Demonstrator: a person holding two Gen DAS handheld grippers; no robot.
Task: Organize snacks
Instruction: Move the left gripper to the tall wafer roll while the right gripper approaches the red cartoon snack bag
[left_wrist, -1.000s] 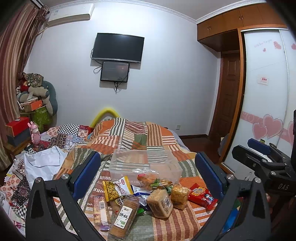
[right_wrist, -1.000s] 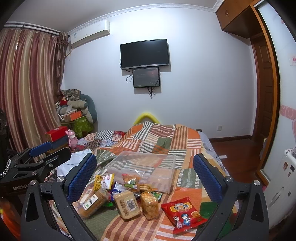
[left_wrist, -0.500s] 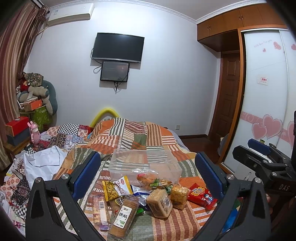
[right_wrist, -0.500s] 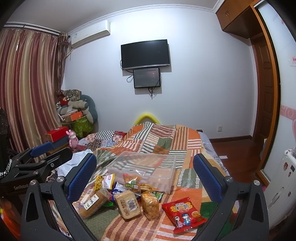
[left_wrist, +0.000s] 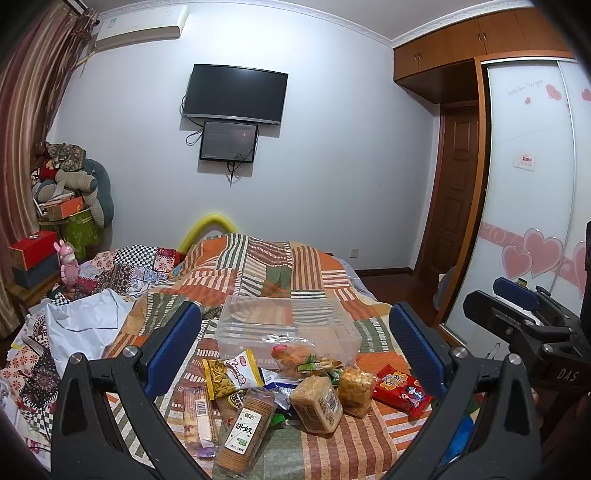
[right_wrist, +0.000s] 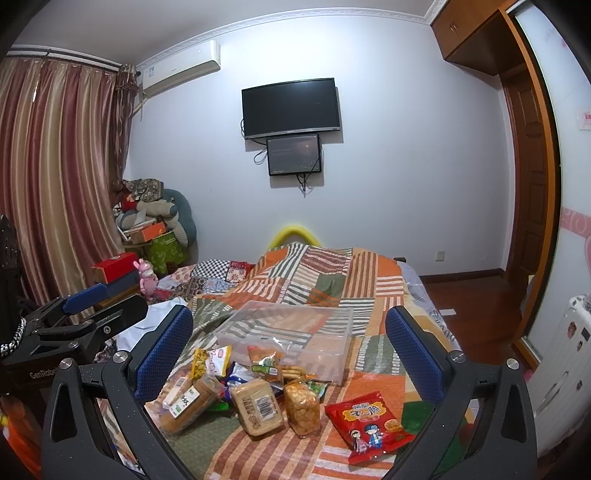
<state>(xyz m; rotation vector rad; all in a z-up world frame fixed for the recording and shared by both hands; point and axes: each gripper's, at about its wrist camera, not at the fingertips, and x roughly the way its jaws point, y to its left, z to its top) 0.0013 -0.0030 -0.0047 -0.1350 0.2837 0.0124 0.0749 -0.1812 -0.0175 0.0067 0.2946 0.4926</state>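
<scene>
A pile of snack packs lies on the patchwork bed: a round cracker sleeve (left_wrist: 245, 428), a tan bread pack (left_wrist: 317, 404), a yellow chip bag (left_wrist: 228, 374) and a red bag (left_wrist: 402, 388). Behind them stands an empty clear plastic bin (left_wrist: 284, 325). My left gripper (left_wrist: 293, 354) is open and empty, held above the pile. My right gripper (right_wrist: 288, 354) is open and empty too; its view shows the bin (right_wrist: 291, 332), the bread pack (right_wrist: 256, 406) and the red bag (right_wrist: 369, 424). Each gripper also shows at the edge of the other's view.
The bed's patchwork cover (left_wrist: 269, 269) runs back to the wall with a TV (left_wrist: 236, 92). White cloth (left_wrist: 85, 328) and boxes (left_wrist: 33, 254) crowd the left side. A wardrobe door (left_wrist: 532, 206) and wooden floor (right_wrist: 476, 310) lie to the right.
</scene>
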